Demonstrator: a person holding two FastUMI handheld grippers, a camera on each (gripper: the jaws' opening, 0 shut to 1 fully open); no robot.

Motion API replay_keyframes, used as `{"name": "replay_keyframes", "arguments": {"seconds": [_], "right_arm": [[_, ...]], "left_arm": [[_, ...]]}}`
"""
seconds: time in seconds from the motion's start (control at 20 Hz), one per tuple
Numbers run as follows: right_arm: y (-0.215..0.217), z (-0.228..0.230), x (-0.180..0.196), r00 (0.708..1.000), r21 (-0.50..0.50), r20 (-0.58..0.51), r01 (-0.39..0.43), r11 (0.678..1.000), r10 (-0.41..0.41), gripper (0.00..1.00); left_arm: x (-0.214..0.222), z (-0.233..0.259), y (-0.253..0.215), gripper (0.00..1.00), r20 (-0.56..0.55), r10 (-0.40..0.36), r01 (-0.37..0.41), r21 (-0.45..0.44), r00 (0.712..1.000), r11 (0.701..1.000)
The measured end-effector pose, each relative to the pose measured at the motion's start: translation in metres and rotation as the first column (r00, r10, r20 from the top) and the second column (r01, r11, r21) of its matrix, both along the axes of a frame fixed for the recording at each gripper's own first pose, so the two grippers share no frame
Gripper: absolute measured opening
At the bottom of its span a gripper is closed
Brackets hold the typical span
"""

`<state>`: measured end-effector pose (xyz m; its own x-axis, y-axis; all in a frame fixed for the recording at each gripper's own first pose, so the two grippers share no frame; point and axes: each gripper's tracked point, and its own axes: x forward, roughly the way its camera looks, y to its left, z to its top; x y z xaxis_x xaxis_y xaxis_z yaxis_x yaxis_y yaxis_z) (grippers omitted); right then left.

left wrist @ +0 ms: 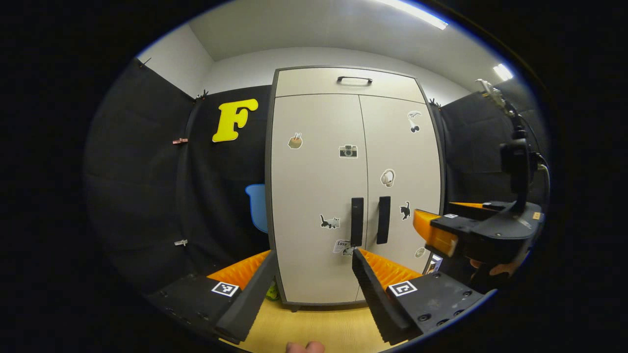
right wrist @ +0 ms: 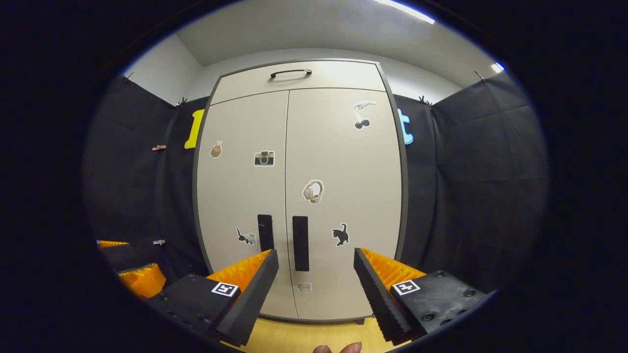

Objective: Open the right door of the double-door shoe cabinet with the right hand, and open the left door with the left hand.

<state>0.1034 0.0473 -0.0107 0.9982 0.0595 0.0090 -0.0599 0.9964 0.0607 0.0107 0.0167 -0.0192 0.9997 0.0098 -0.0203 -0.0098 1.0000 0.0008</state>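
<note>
The left tongs (left wrist: pixel 314 252) are held level and pointing forward, their two ribbed fingers (left wrist: pixel 378 294) spread wide with nothing between them. The right tongs (right wrist: pixel 316 252) are posed the same way, fingers (right wrist: pixel 375 294) parted and holding nothing. In the left gripper view the right tongs (left wrist: pixel 431 230) sit off to the side at about the same height, with part of the hand (left wrist: pixel 498 268) gripping them underneath. A fingertip (left wrist: pixel 305 347) peeks in at the bottom edge.

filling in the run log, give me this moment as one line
stage: approach | cabinet: both doors shut | left claw: open, clear of left handle | right claw: open, facing right handle
</note>
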Motion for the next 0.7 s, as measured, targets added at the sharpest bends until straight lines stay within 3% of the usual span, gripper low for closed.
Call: {"name": "replay_keyframes", "arguments": {"seconds": [0.4,0.6,0.7], "right_arm": [[0.015,-0.025,0.088,1.000,0.003,-0.011,0.022,1.000,-0.022,0.98],[0.027,-0.046,0.121,0.999,0.014,-0.047,-0.007,1.000,0.007,0.98],[0.027,-0.050,0.138,0.999,-0.002,-0.033,0.001,1.000,-0.001,0.90]], "left_arm": [[0.000,-0.019,0.020,0.95,-0.040,0.026,-0.026,0.009,0.999,1.000],[-0.001,-0.022,0.033,0.95,-0.046,0.049,-0.048,0.013,0.998,0.999],[-0.003,-0.024,0.042,0.95,-0.051,0.064,-0.063,0.018,0.997,0.998]]}}
